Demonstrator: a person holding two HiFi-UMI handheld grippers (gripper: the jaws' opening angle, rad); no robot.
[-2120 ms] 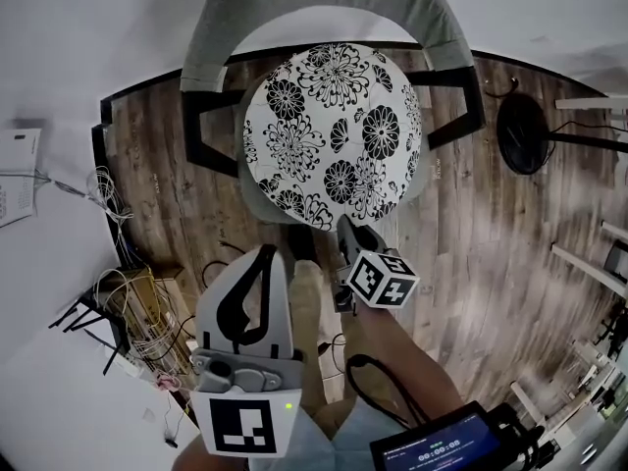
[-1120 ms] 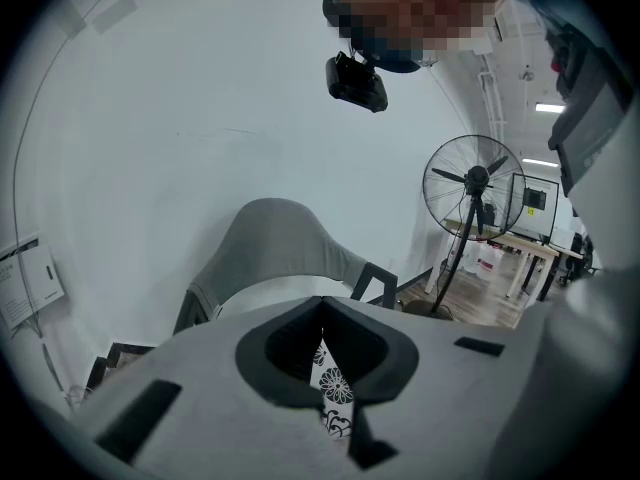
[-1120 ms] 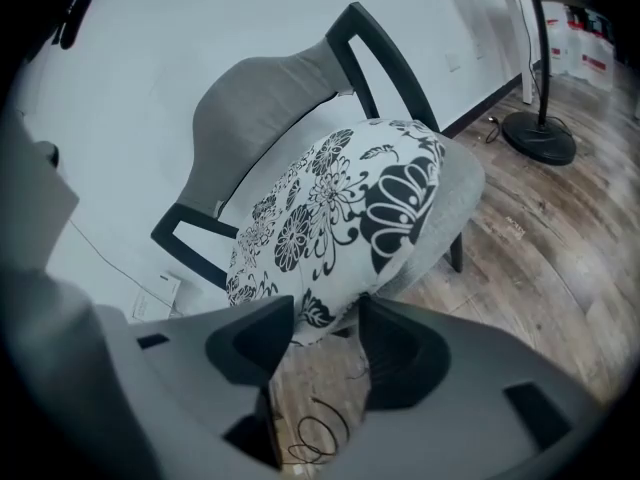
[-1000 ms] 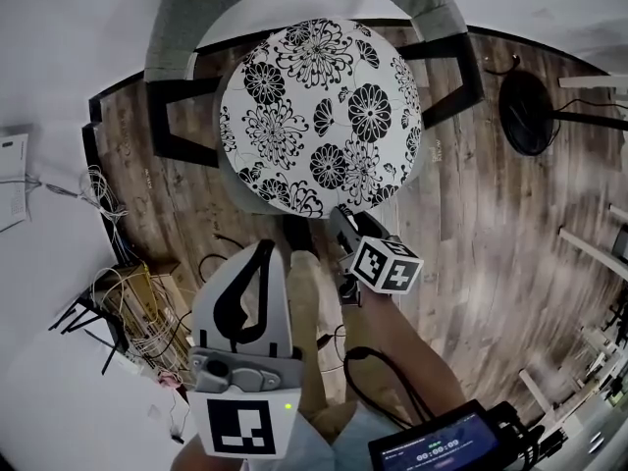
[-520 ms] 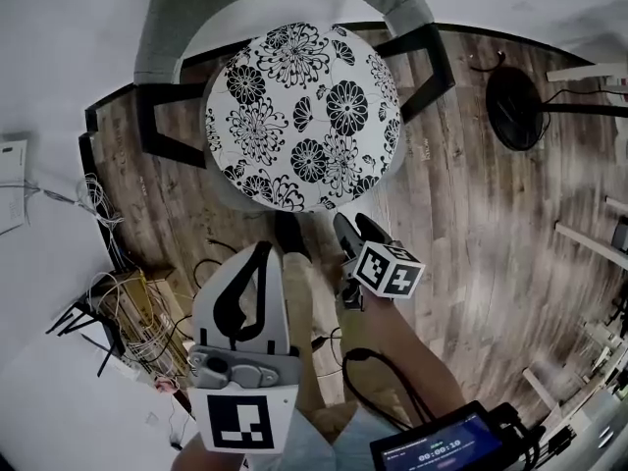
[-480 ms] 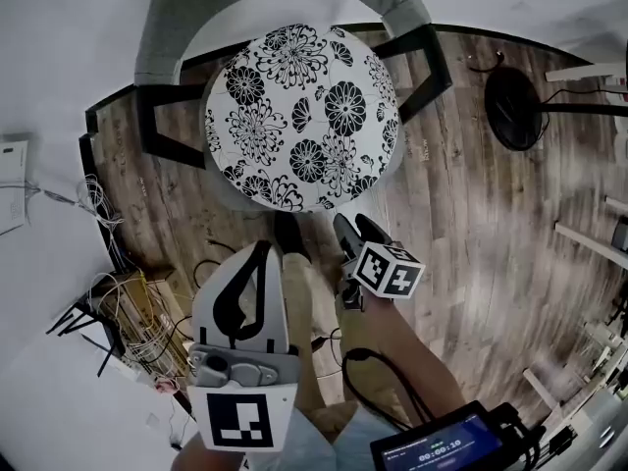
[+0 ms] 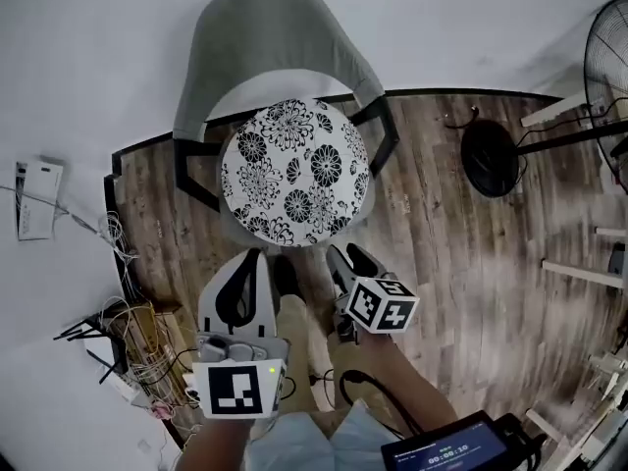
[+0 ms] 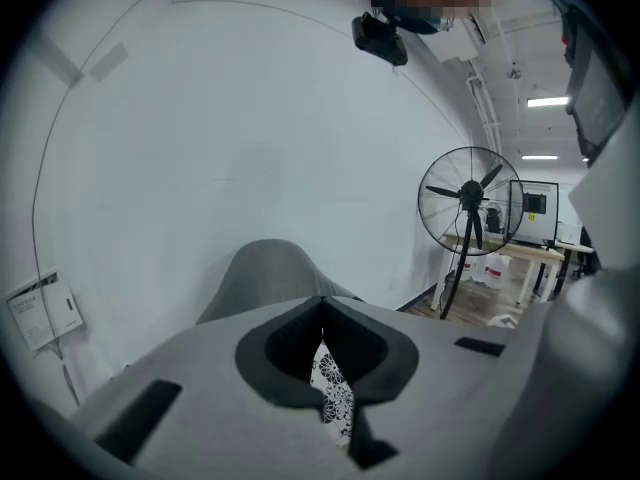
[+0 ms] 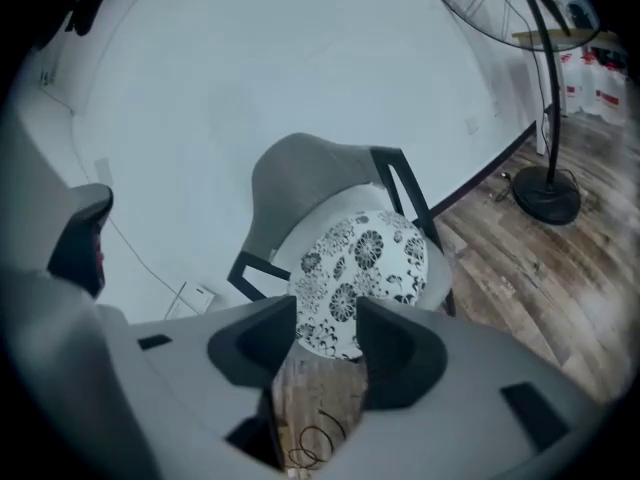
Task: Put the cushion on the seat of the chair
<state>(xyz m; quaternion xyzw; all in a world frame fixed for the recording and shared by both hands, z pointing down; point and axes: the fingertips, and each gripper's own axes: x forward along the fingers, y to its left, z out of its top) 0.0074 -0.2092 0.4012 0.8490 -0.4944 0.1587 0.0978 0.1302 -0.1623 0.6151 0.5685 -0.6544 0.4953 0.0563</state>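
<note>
Upper centre: floral cushion lies on chair seat. My left tool closed, empty; right tool apart, just narrowing, empty.

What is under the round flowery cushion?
The seat of the grey chair. Only a thin grey rim of it peeks out past the cushion. The rest of the seat is covered, so its top cannot be seen.
</note>
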